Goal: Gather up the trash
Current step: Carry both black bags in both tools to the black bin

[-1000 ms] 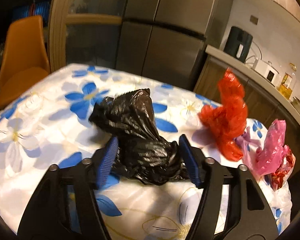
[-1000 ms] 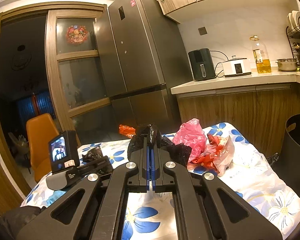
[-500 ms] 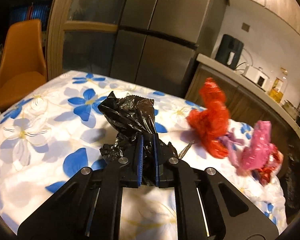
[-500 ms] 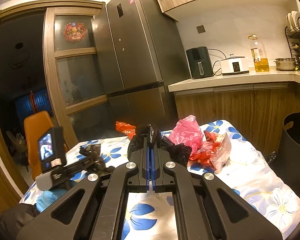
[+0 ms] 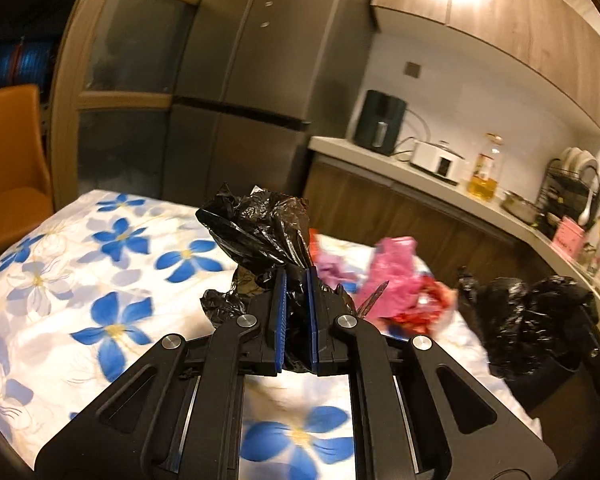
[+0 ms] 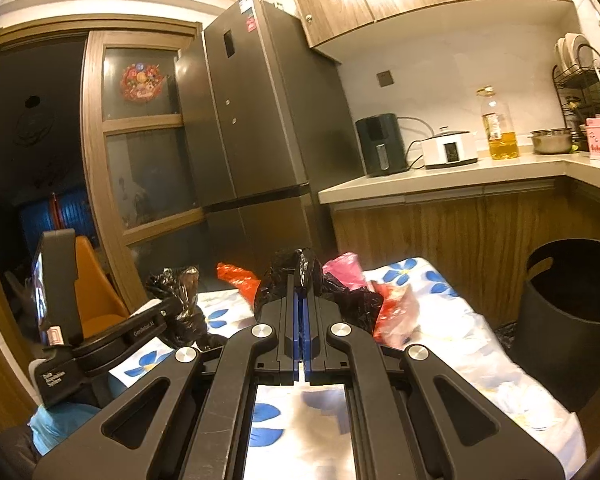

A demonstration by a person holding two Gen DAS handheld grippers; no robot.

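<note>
The left gripper [image 5: 296, 312] has its blue pads pinched on a crumpled black plastic bag [image 5: 260, 232], which rides above the flowered tablecloth [image 5: 100, 280]. The right gripper [image 6: 301, 322] is clamped fully on a second black bag [image 6: 300, 276], whose folds bulge out to either side of the fingers.

The risk, as I judge it, lies in the thin film. Each grip catches only a fold of slack plastic, so a quick swing toward the bin could let the fold slide out and drop the bag on the table or the floor. The two bags are carried close together — a trailing edge of one could snag the other gripper. A loose tail could also drag the pink bag [image 5: 392, 272] and the red wrapper [image 5: 416, 312] off the table edge.

The dark round bin [image 6: 572, 320] stands on the floor beside the table, under the counter. Its inside is in shadow, so what it holds cannot be told. A red bag [image 6: 236, 276] lies on the far side of the table, still to be gathered.
</note>
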